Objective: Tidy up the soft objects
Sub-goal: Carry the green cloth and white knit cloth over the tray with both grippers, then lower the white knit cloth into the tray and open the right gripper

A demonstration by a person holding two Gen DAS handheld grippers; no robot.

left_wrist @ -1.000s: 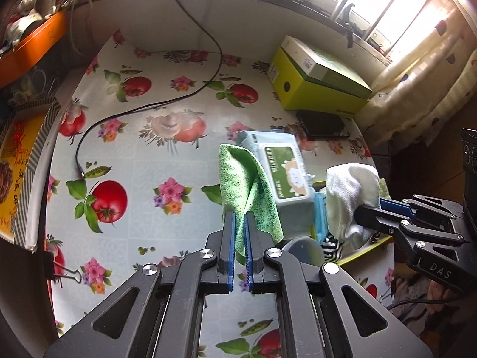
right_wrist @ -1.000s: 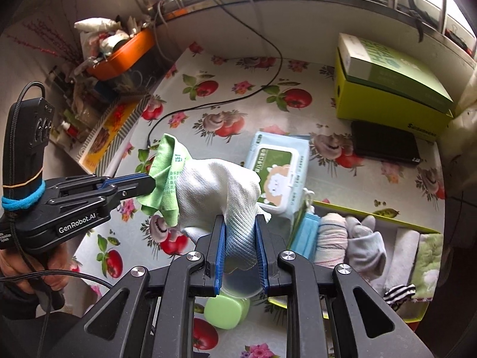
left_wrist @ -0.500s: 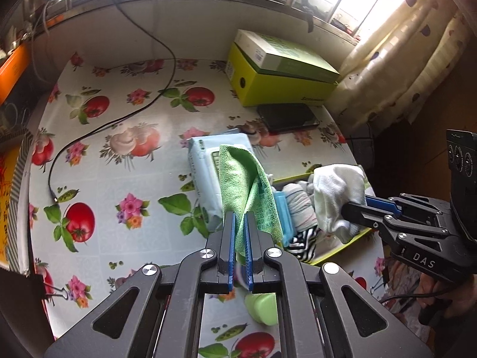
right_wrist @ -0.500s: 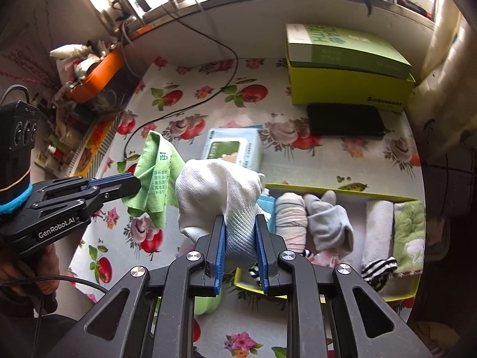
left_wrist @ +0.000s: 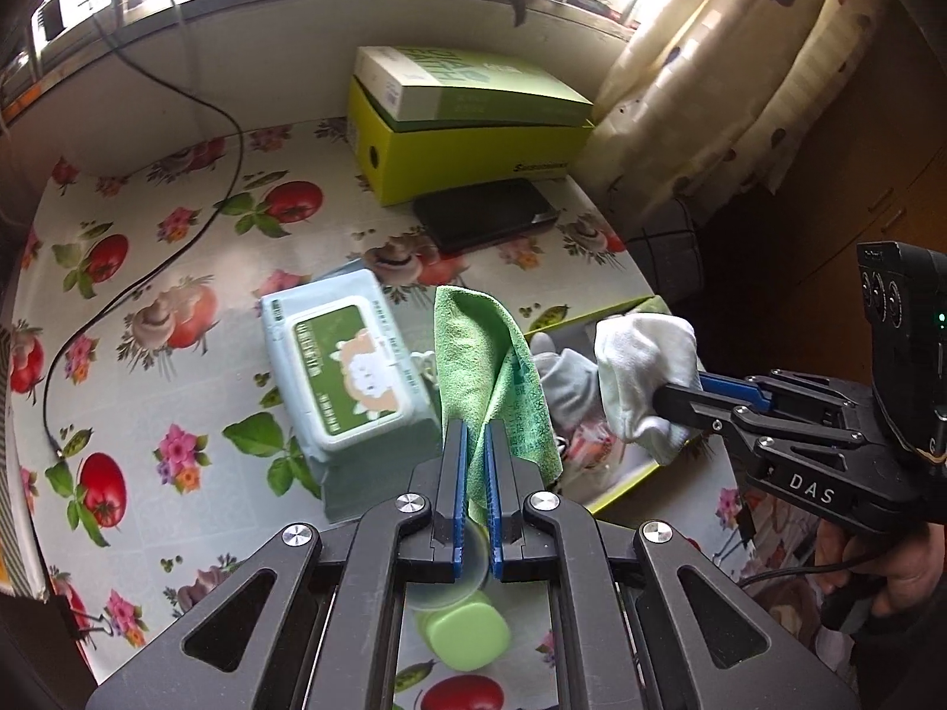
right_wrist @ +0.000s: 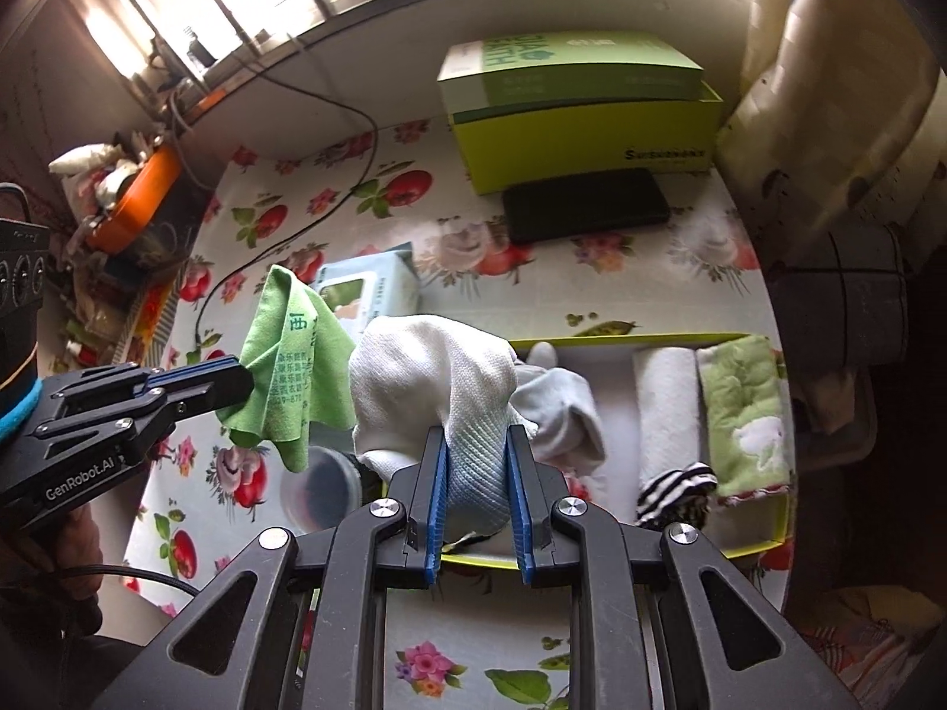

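- The desk [right_wrist: 698, 272], covered in a tomato-and-flower print, carried a yellow-green tray [right_wrist: 598, 342] at its near right side. The tray already held a grey rolled sock [right_wrist: 562, 408], a white rolled cloth [right_wrist: 666, 408], a green patterned towel [right_wrist: 746, 408] and a striped black-and-white piece [right_wrist: 675, 491]; its left part was hidden behind the held cloths.
- A yellow-green box [left_wrist: 473, 136] stood at the back, lid on, contents unseen.
- The right gripper [right_wrist: 473, 473] had its fingers closed on a bunched white cloth [right_wrist: 426, 378], hanging over the tray's left end. Judged risk: released as a loose wad, it could unroll over the sock beside it or spill across the tray rim.
- The left gripper [left_wrist: 470, 473] had its fingers pinched nearly together on a green microfibre cloth [left_wrist: 473, 355], held above the desk between a wipes pack [left_wrist: 343, 367] and the tray. Only a thin fold was clamped, so it looked liable to slip.
- A round clear tub [right_wrist: 322, 491] and a green lid [left_wrist: 467, 633] lay under the cloths; a trailing corner could drag them.
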